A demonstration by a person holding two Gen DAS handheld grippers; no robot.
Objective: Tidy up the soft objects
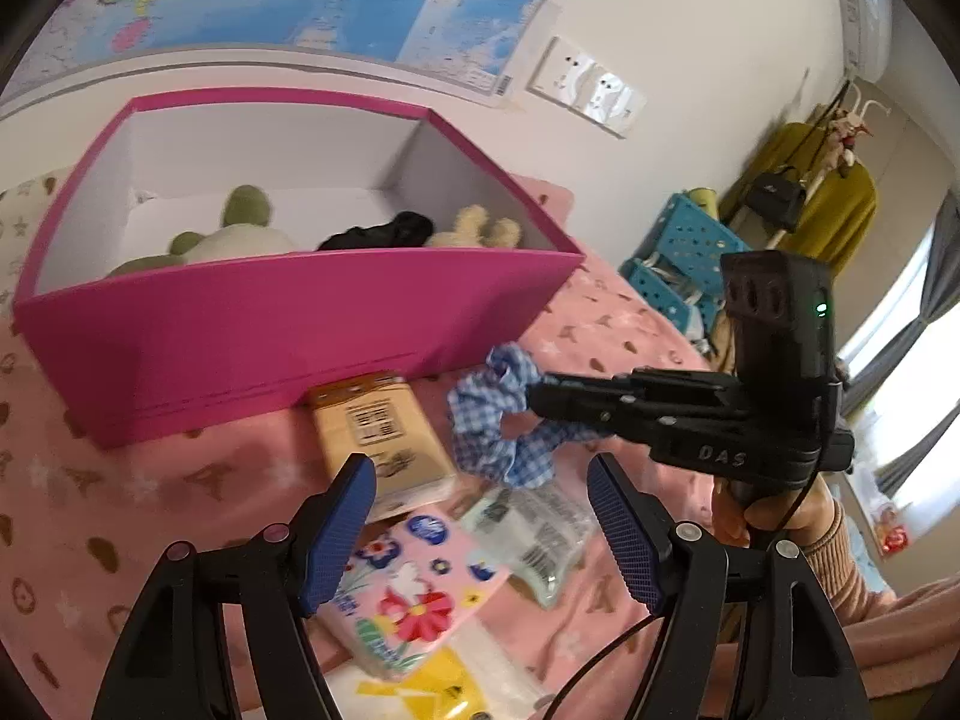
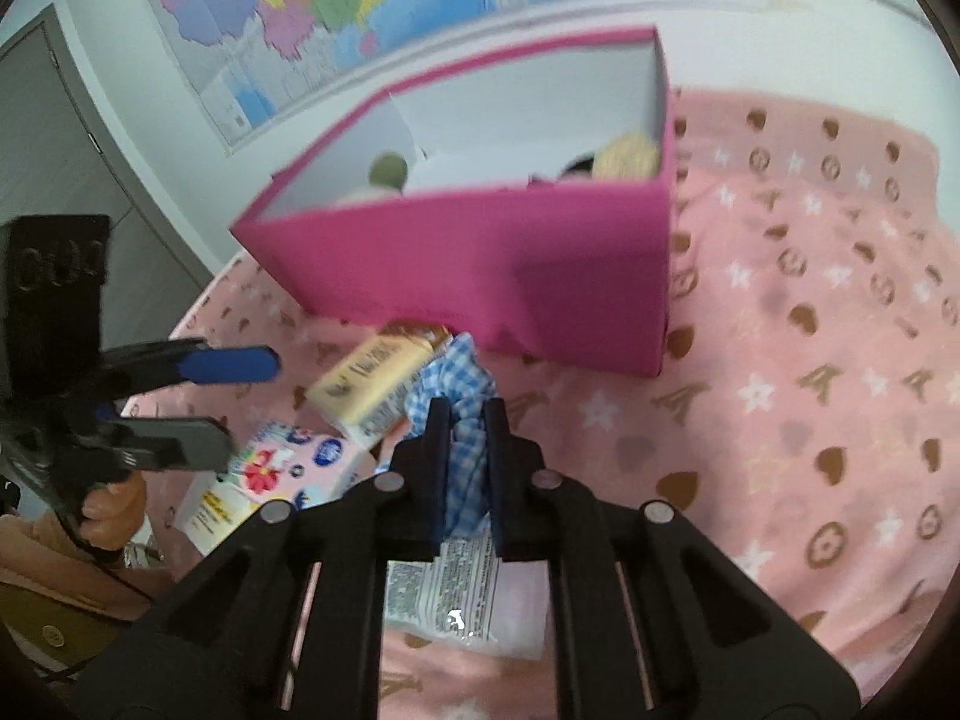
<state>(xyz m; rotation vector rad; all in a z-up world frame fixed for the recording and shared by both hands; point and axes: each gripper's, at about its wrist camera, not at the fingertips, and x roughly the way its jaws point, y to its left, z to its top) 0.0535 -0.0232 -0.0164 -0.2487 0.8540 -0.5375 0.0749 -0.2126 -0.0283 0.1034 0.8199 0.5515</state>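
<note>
A blue-and-white checked scrunchie [image 1: 486, 414] [image 2: 450, 372] hangs just above the pink bedspread, in front of the pink box [image 1: 270, 330] [image 2: 480, 252]. My right gripper [image 2: 467, 414] [image 1: 534, 396] is shut on it, the cloth bunched between the pads. My left gripper [image 1: 480, 468] [image 2: 240, 402] stands open with nothing between its fingers, hovering over the tissue packs just left of the scrunchie. Inside the box lie a green-and-cream plush [image 1: 228, 234], a black soft item [image 1: 384, 231] and a beige plush [image 1: 480, 228] [image 2: 624, 159].
On the bedspread [image 2: 810, 360] lie a beige tissue pack [image 1: 378, 432] [image 2: 366, 384], a pink floral pack [image 1: 408, 582] [image 2: 282, 462] and a clear wipes pack [image 1: 540, 534] [image 2: 444, 594]. Blue crates [image 1: 684, 252] and a coat rack [image 1: 828, 204] stand beyond the bed.
</note>
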